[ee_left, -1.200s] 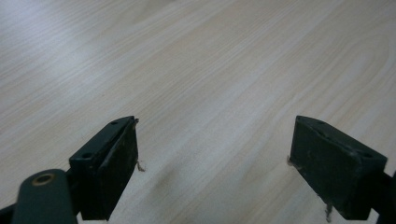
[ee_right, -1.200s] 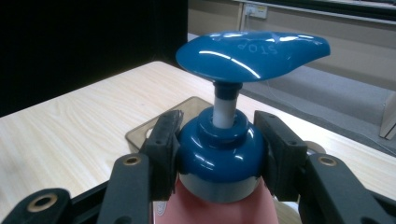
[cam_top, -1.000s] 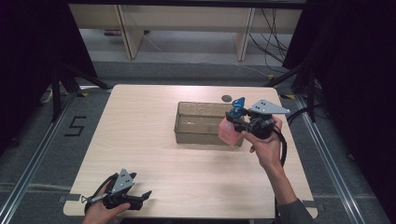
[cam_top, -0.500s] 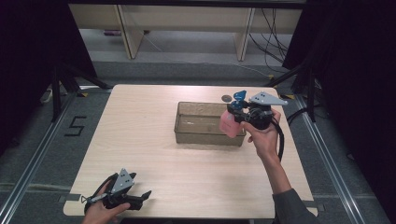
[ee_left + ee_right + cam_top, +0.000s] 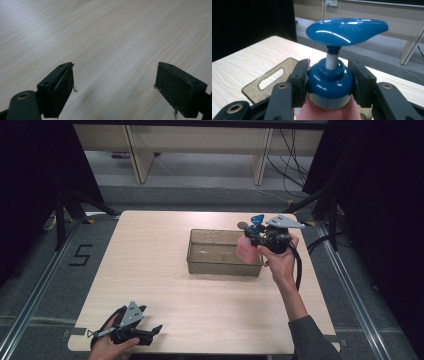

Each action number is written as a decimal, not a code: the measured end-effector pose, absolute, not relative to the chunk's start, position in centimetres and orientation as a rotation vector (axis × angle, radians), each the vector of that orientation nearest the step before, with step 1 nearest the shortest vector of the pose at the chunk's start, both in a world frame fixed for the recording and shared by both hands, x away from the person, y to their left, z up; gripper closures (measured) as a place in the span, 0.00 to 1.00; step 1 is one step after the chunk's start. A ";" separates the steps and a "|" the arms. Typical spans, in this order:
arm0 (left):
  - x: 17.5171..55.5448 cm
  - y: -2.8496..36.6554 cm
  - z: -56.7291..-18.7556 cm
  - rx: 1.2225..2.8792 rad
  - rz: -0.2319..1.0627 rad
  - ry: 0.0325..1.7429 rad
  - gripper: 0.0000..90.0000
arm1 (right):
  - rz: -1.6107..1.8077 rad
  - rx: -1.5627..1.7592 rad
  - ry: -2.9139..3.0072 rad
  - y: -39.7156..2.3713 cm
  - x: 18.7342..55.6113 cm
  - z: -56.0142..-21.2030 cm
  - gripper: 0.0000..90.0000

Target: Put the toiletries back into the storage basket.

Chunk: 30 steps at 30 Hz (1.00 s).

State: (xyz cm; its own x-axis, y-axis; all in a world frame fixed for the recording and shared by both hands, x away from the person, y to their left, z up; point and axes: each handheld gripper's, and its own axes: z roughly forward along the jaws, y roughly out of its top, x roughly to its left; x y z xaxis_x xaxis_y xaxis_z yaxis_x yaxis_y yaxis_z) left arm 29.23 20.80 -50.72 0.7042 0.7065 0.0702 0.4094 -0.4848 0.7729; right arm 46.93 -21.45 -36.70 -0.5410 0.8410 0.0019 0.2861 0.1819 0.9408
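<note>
A pink pump bottle with a blue pump head hangs upright over the right end of a smoked clear bin. My right gripper is shut on it. In the right gripper view both jaws press on the bottle's blue collar, and the bin's handle slot lies below at left. My left gripper rests at the table's near left corner in a hand. Its jaws stand open over bare wood with nothing between them.
The light wooden table has dark floor and metal rails around it. A small dark round thing lies just beyond the bin's far right corner. Shelf legs and cables stand past the far edge.
My right gripper has carried the bottle a little farther from the person, along the bin's right end. The left gripper has stayed where it was.
</note>
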 end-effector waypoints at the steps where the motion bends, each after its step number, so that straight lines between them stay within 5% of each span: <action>1: 29.3 20.8 -50.8 2.127 0.494 0.844 0.17 | 1.361 1.091 1.931 -21.3 46.9 -36.8 0.59; 30: 29.2 20.8 -50.7 2.120 0.498 0.838 0.17 | 1.323 1.138 1.949 -21.6 48.7 -39.1 0.60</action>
State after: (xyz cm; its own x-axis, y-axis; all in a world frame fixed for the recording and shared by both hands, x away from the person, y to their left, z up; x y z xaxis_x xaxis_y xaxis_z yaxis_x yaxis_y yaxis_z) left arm 29.25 20.76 -50.66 0.7049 0.7060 0.0679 0.3976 -0.4726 0.7865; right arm 48.69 -21.63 -39.12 -0.5120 0.8582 0.0364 0.3508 0.1702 0.9208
